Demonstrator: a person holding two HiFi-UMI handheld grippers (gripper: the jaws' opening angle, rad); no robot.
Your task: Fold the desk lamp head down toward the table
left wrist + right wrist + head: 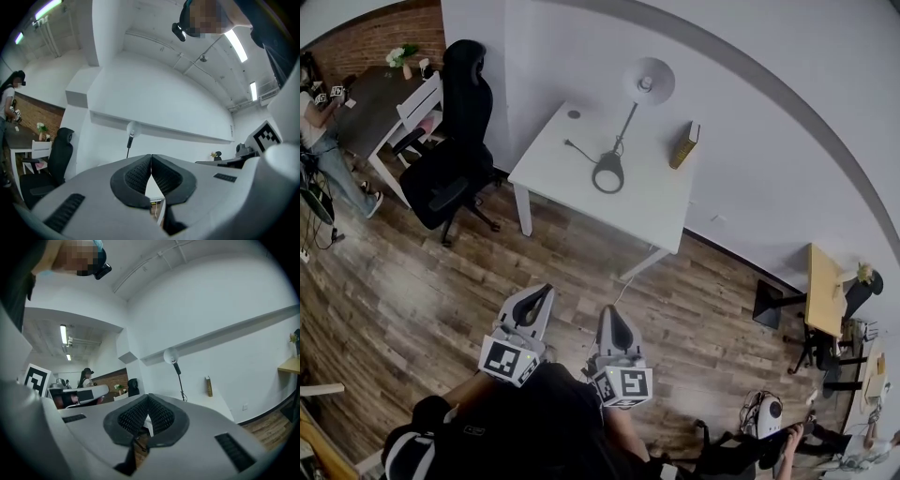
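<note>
A desk lamp stands on a white table [553, 155] against the wall, its round head [648, 81] raised on a thin stem [624, 123] above a ring base [607, 173]. The lamp head [133, 128] also shows in the left gripper view, and the lamp head [170, 356] in the right gripper view, far ahead. My left gripper [535, 305] and right gripper [615, 325] hover over the wooden floor, well short of the table, side by side. Both are shut with nothing between the jaws.
A book [684, 144] stands upright on the table to the right of the lamp. A black office chair [450, 159] sits left of the table. Another desk [370, 103] with a person [323, 141] is at far left. A wooden side table [825, 291] is at right.
</note>
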